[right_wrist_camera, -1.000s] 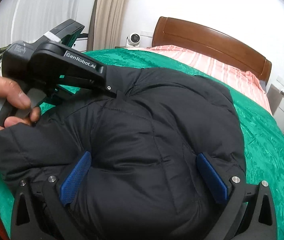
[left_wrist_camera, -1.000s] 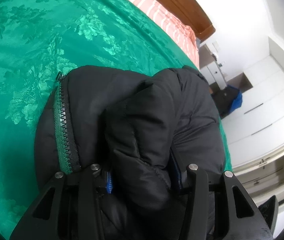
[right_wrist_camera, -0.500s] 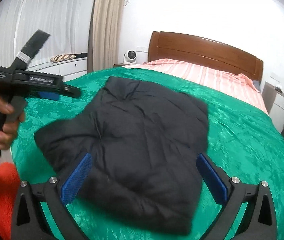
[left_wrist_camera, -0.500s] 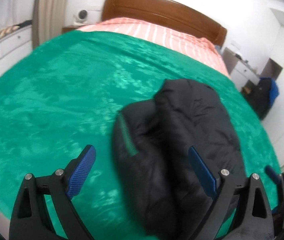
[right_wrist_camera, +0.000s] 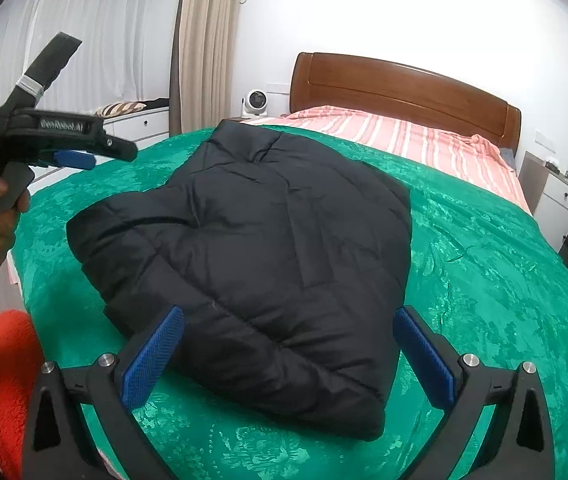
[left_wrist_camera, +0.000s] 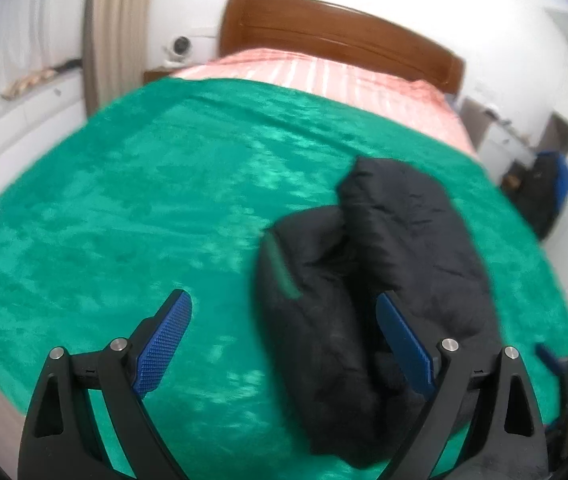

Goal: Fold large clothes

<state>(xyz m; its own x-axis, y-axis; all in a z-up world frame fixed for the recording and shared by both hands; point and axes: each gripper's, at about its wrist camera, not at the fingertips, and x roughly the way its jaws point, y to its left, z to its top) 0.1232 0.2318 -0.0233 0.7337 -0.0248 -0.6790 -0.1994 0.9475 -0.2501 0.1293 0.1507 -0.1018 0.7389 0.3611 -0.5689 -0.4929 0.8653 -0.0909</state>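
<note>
Folded black puffer jacket on bed: soft, springy, slippery; grip thick folded edge. Both hand-held grippers wide, empty.

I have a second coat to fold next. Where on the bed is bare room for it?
Bare green bedspread lies left of the folded black jacket, up to the striped pink sheet; a narrower strip runs along its right. The near edge is crowded by the jacket.

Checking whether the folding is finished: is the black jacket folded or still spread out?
Folded. The jacket lies as a compact doubled bundle on the green bedspread, and both claws are open and clear of it.
</note>
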